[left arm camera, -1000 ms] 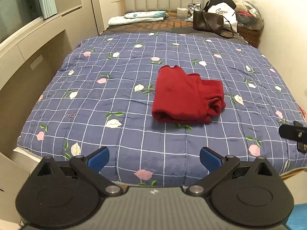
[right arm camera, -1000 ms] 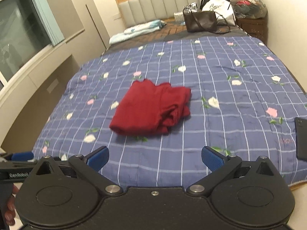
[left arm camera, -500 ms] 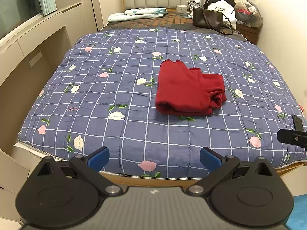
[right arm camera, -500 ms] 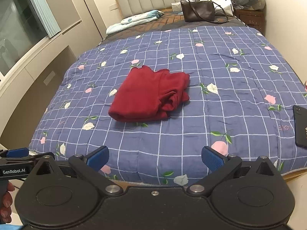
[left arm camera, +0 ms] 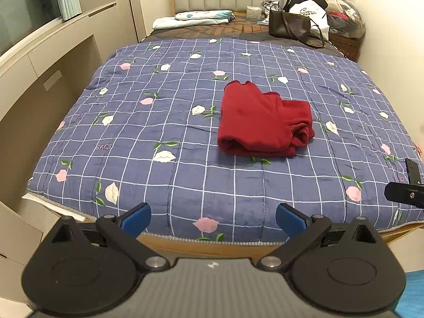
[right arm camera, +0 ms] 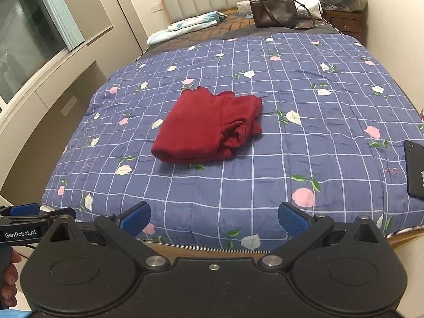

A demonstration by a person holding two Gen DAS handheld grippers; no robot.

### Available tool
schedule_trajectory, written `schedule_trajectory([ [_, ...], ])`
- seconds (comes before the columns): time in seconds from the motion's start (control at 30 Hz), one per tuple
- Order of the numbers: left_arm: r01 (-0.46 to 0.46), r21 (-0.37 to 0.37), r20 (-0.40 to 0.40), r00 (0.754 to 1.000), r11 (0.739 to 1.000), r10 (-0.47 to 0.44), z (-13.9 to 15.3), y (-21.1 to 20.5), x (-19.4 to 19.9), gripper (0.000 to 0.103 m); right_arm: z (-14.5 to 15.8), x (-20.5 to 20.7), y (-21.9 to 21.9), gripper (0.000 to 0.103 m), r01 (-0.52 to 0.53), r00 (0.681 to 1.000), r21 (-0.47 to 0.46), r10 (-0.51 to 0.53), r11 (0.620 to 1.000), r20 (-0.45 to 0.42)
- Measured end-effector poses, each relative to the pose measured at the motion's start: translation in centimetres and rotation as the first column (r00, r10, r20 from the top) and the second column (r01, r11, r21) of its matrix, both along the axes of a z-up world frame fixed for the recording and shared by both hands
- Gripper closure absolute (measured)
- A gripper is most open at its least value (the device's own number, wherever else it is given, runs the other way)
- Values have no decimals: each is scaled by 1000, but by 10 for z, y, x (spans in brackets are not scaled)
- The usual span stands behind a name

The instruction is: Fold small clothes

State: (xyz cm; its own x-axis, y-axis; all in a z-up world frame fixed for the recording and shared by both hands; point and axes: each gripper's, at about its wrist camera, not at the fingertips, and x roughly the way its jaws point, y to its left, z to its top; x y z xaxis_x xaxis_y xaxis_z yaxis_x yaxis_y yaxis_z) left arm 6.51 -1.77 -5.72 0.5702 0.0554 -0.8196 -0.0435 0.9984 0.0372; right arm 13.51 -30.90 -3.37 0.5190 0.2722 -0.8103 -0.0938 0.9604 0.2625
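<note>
A dark red garment [left arm camera: 261,120] lies folded into a thick bundle in the middle of the blue checked floral quilt [left arm camera: 164,122]; in the right wrist view the same red garment [right arm camera: 209,127] sits left of centre. My left gripper [left arm camera: 213,218] is open and empty, held back over the foot edge of the bed, well short of the garment. My right gripper [right arm camera: 214,218] is likewise open and empty at the foot edge. The left gripper's tip [right arm camera: 23,209] shows at the right wrist view's left edge, held by a hand [right arm camera: 9,278].
A black phone [right arm camera: 414,169] lies on the quilt near the right edge. At the headboard end are a dark handbag [left arm camera: 288,25], a white bag [left arm camera: 308,13], folded light bedding [left arm camera: 193,20] and a wooden nightstand [left arm camera: 344,43]. Beige cabinets [left arm camera: 39,84] line the left.
Both grippers have drawn back from the bed toward its foot; the garment looks smaller and farther away, and the bed's front edge has come into view. The garment itself has not moved.
</note>
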Motion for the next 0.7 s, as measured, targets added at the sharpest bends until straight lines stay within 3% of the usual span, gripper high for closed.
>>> schedule_trajectory([
  [0.7, 1, -16, -13, 1000, 1000, -2, -2, -5, 3, 1, -3, 2, -4, 1, 1, 1000, 7, -1, 1000, -5],
])
